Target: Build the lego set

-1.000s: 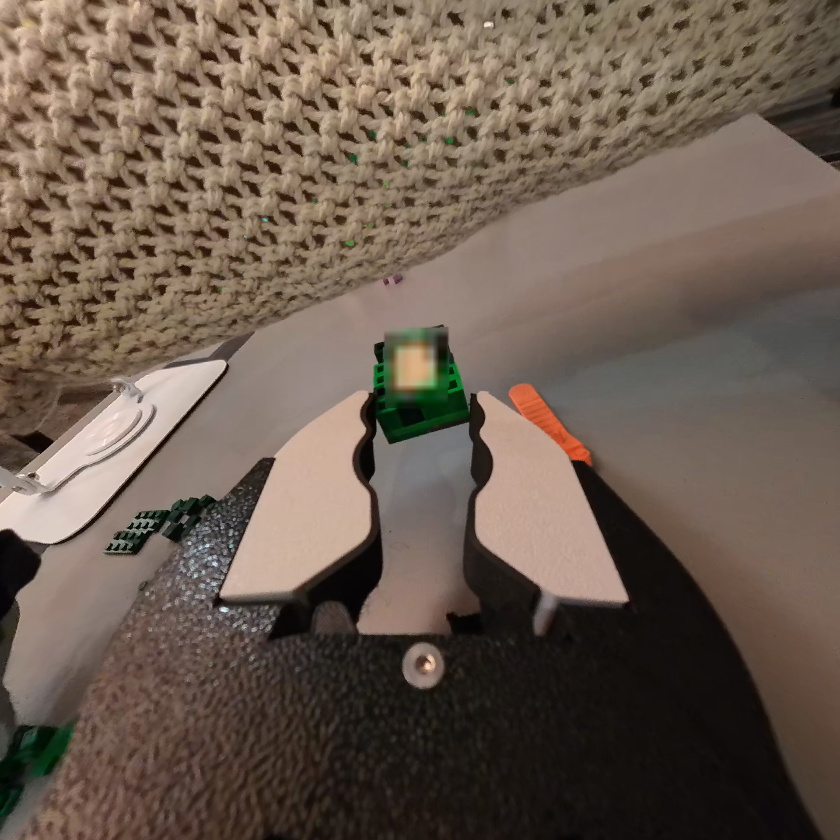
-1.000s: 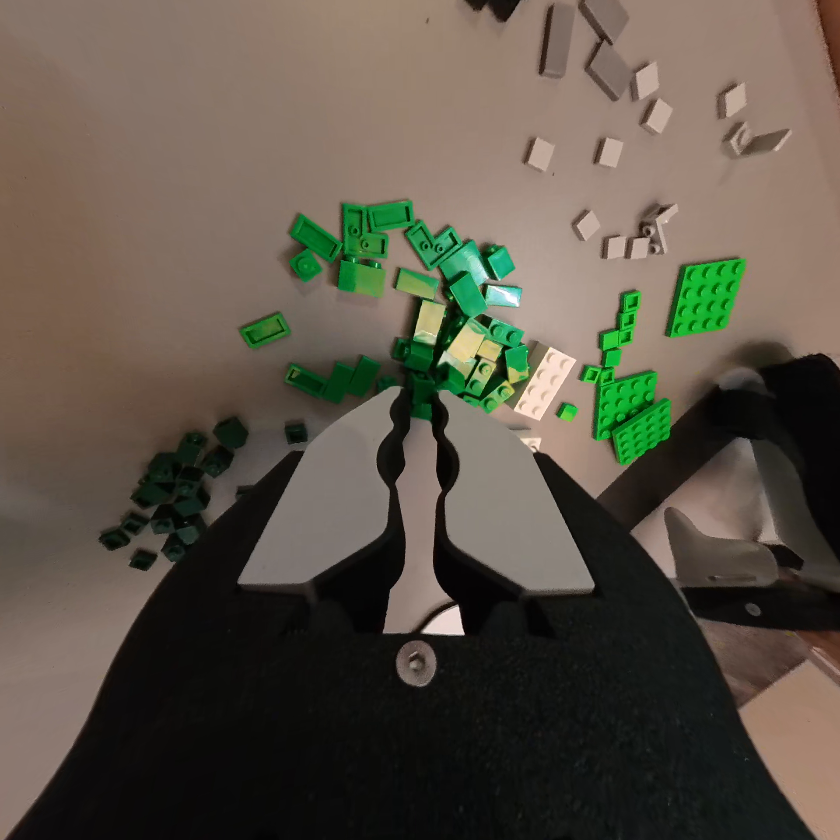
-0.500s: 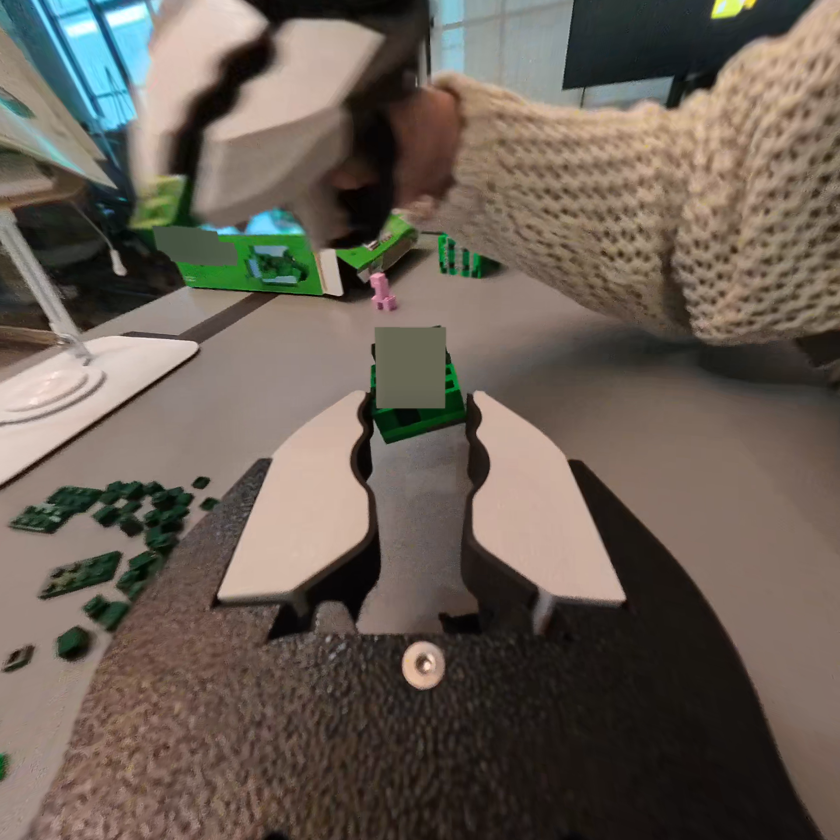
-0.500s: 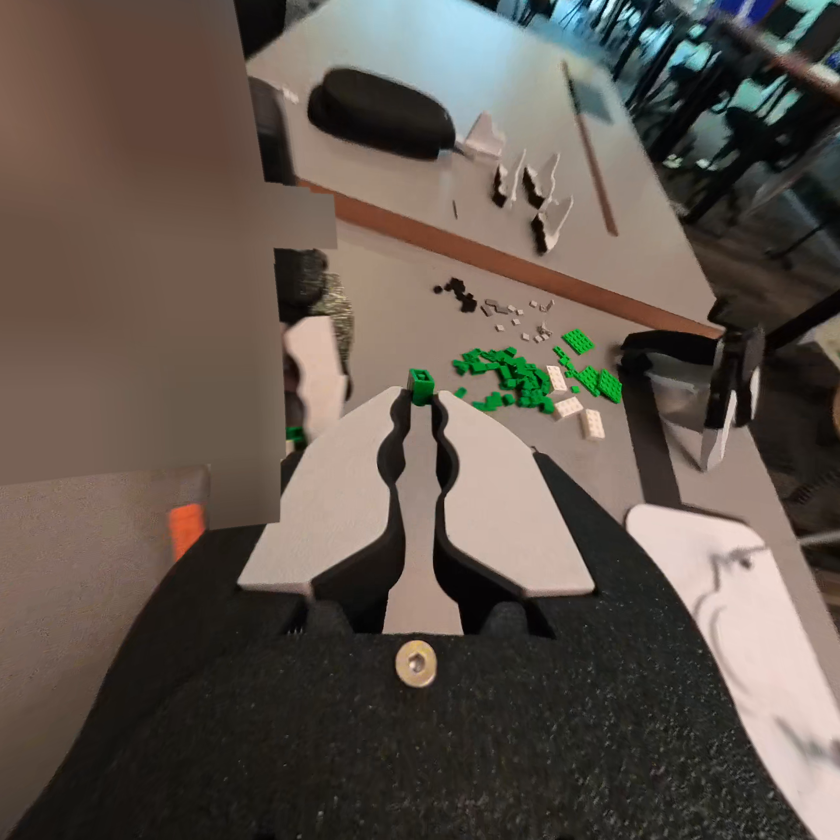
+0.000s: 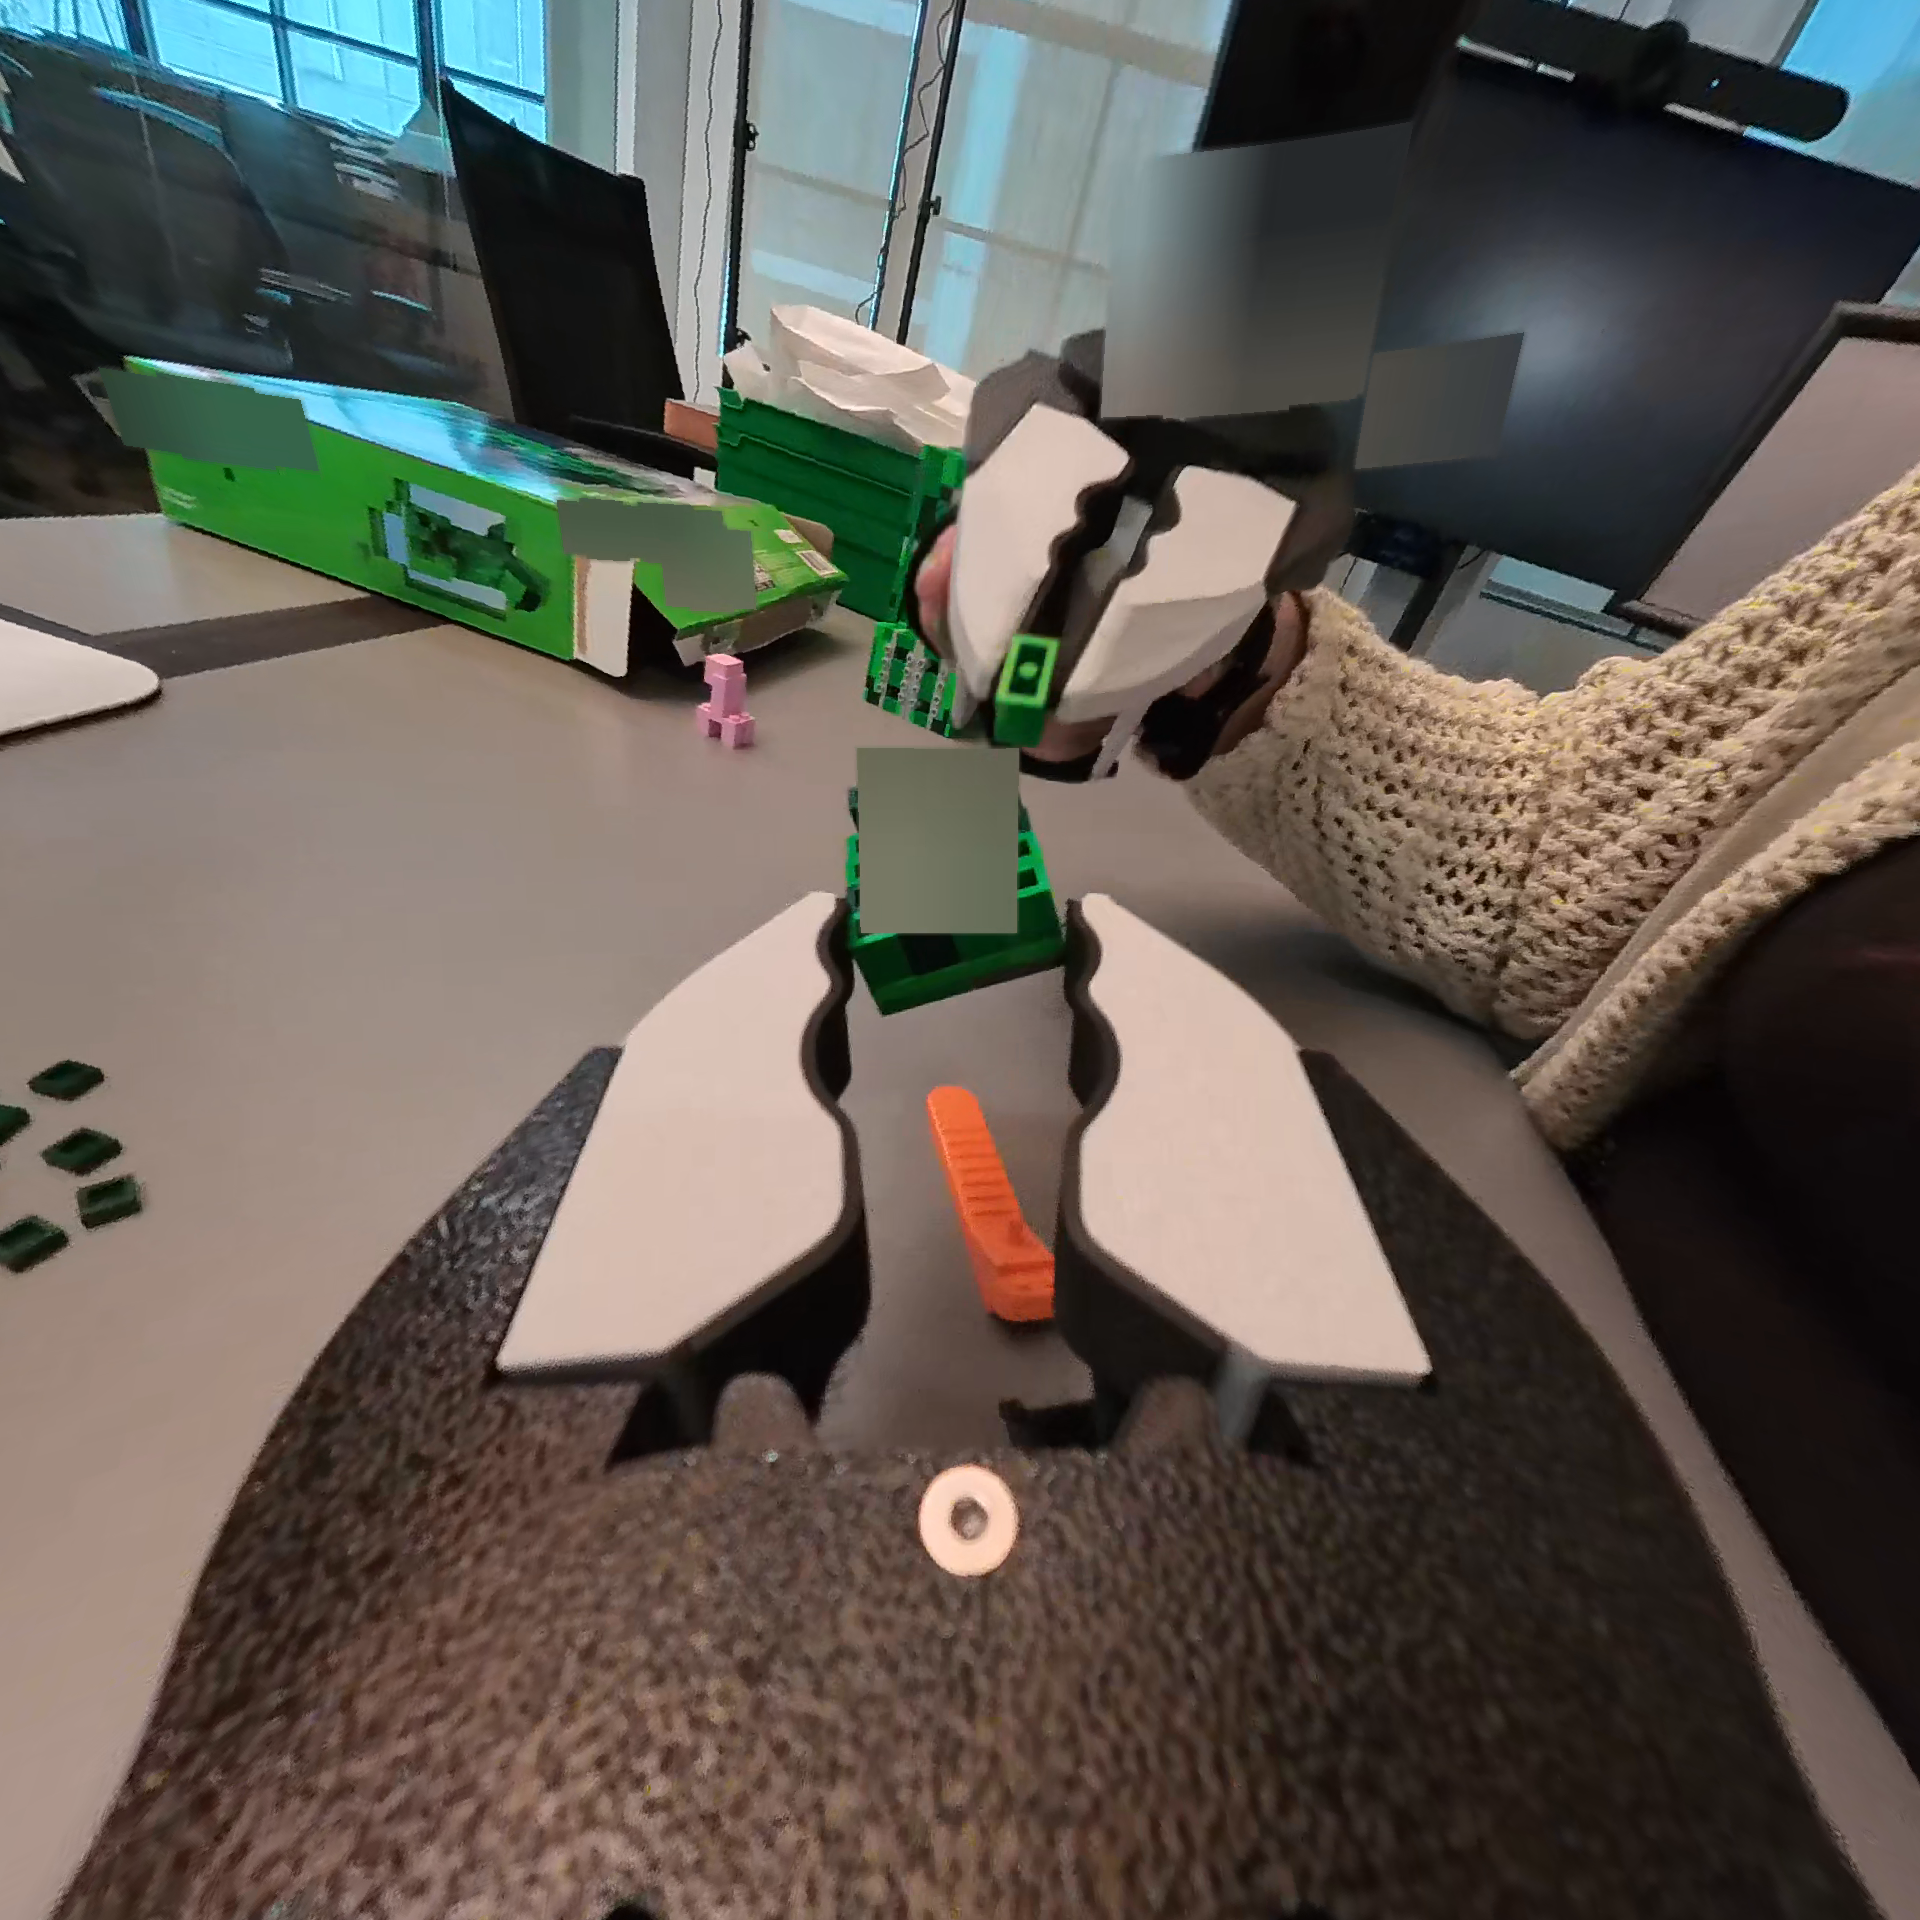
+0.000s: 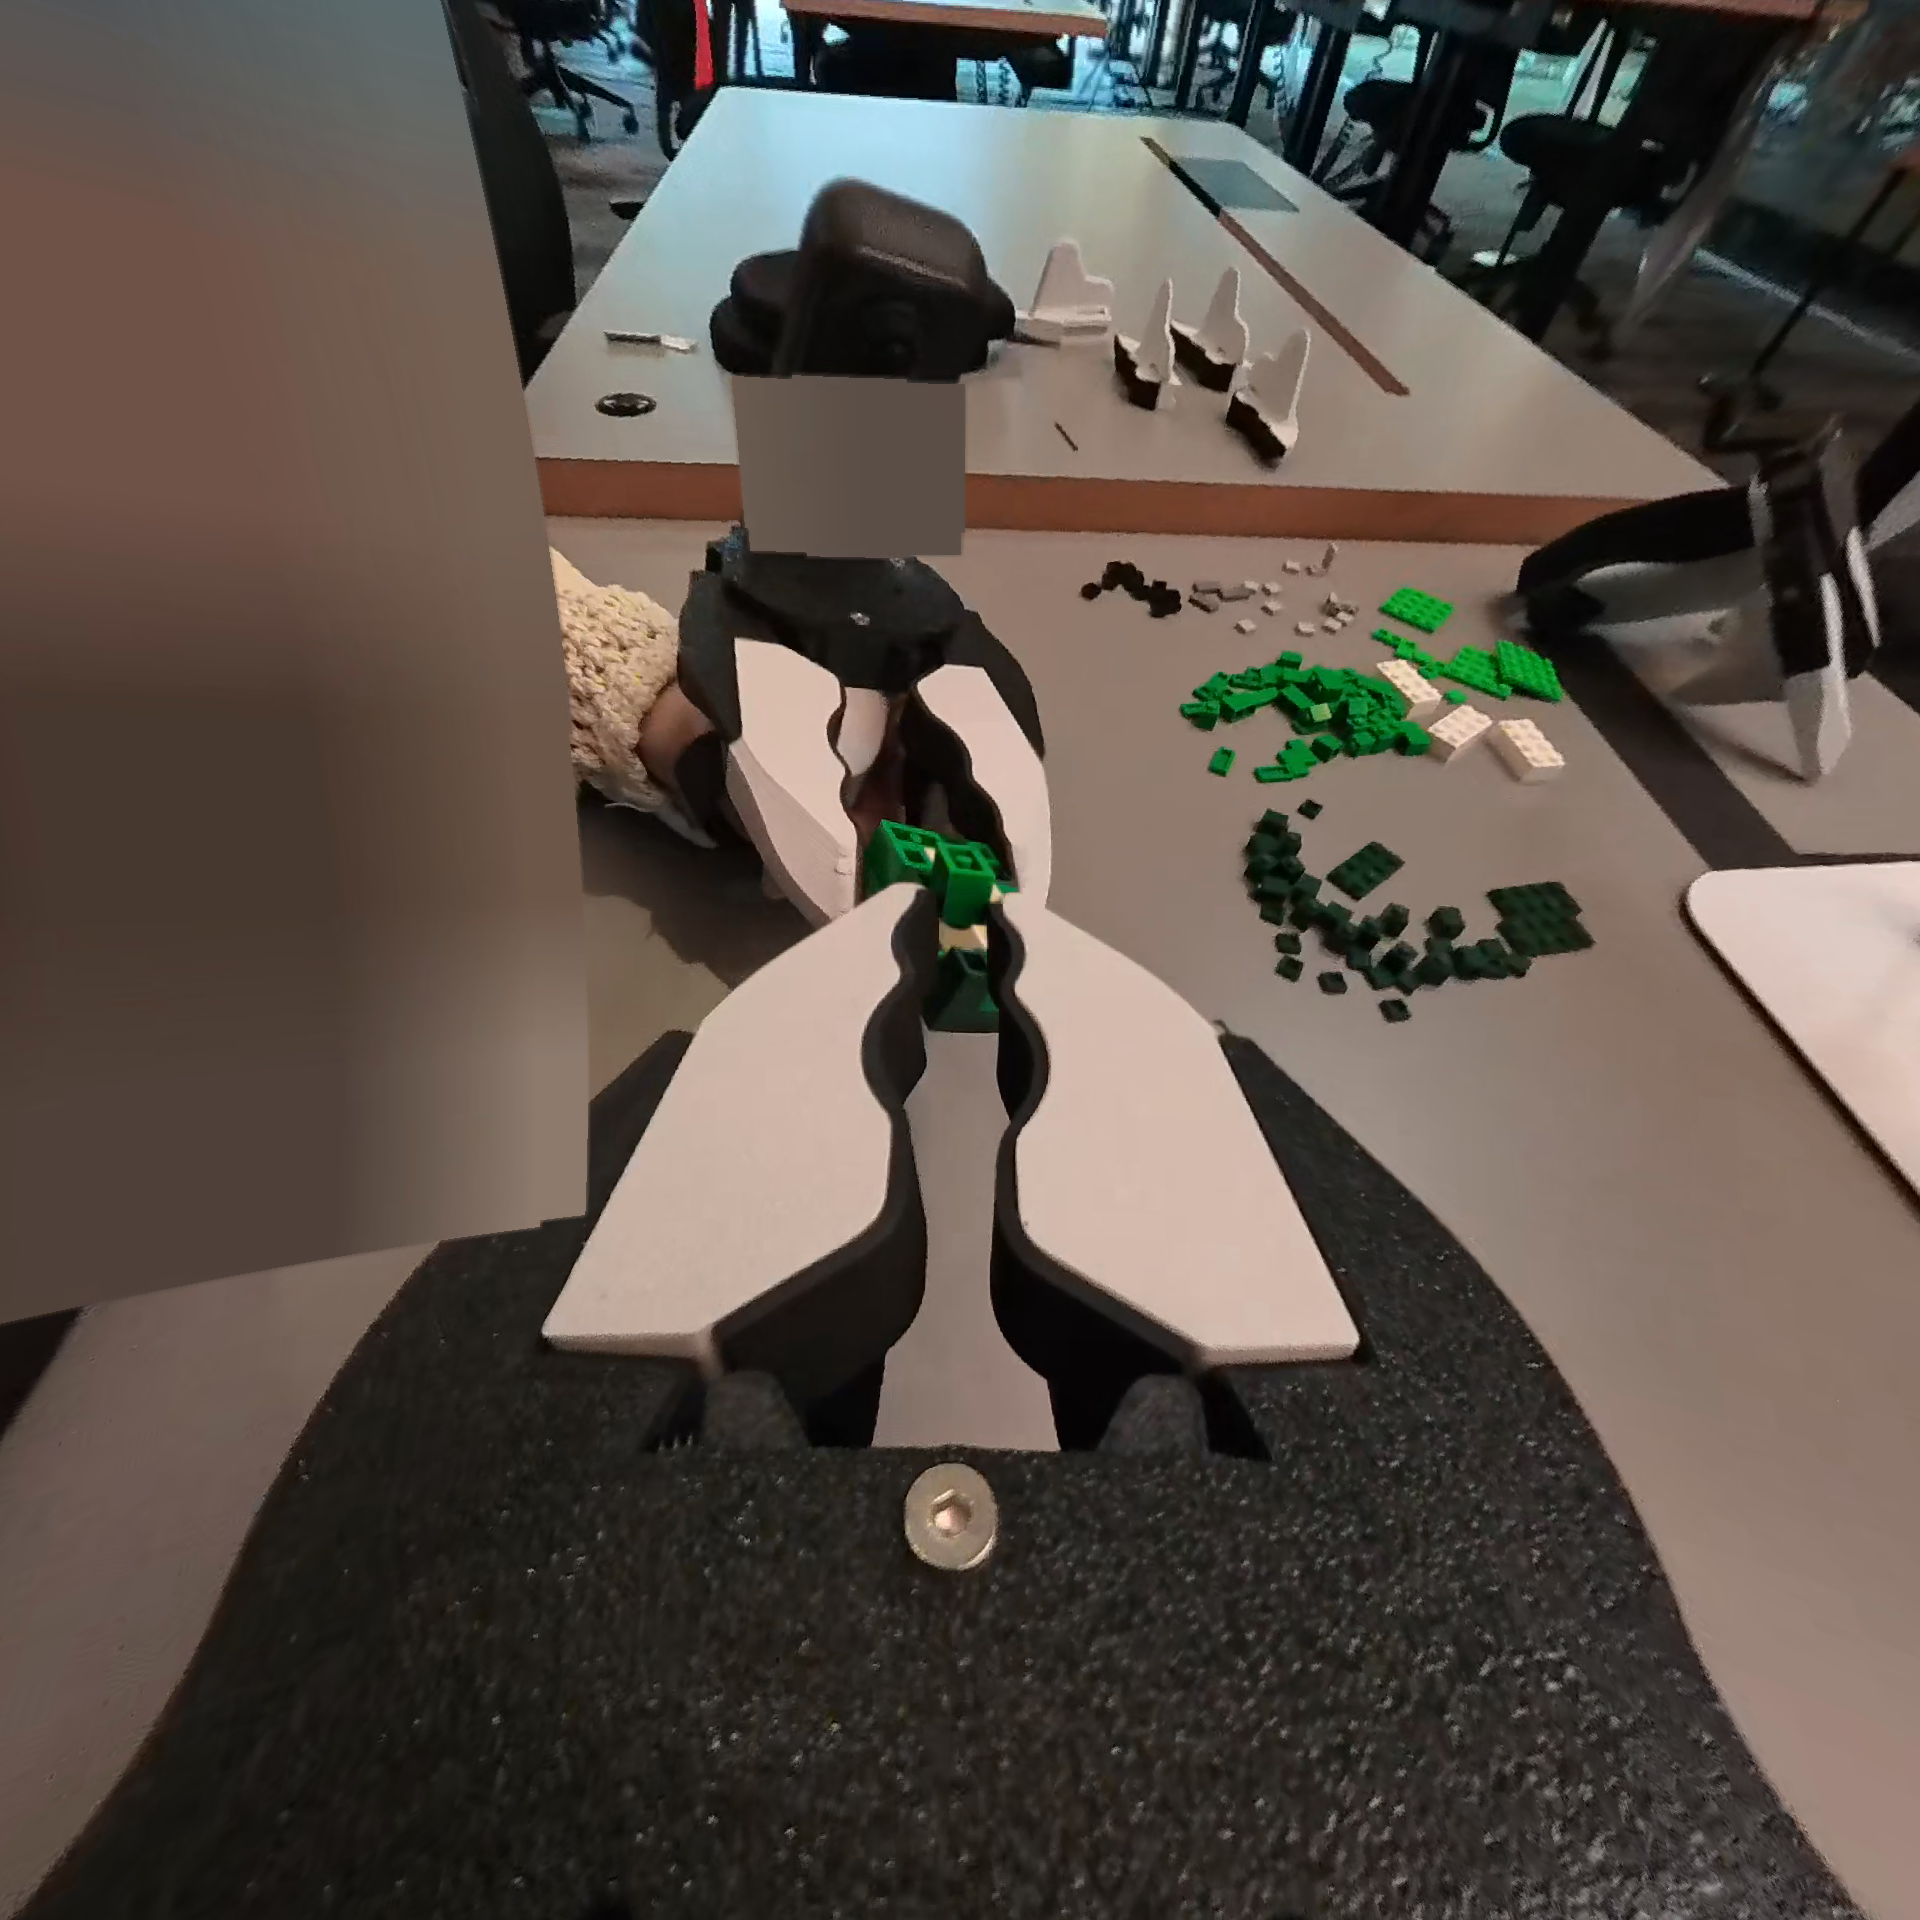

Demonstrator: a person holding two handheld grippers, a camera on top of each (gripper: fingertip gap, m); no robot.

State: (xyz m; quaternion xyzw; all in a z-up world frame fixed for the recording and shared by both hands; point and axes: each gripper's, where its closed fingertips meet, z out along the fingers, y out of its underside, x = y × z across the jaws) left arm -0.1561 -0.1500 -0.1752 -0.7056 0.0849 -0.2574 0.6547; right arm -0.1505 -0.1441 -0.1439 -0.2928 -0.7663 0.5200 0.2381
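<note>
My left gripper (image 5: 956, 940) has its fingers clamped on the green build (image 5: 956, 951), above the orange separator (image 5: 987, 1205). My right gripper (image 5: 1023, 691) pinches a small green brick (image 5: 1027, 691) just above the build; I should line up studs squarely, then press straight down.

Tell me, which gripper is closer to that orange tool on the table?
Left. The left gripper hangs right over the orange tool, which shows between its fingers; the right gripper is farther back, above the green build.

Daylight from rear windows (image 5: 312, 83); wide-angle edges bend, slightly soft
</note>
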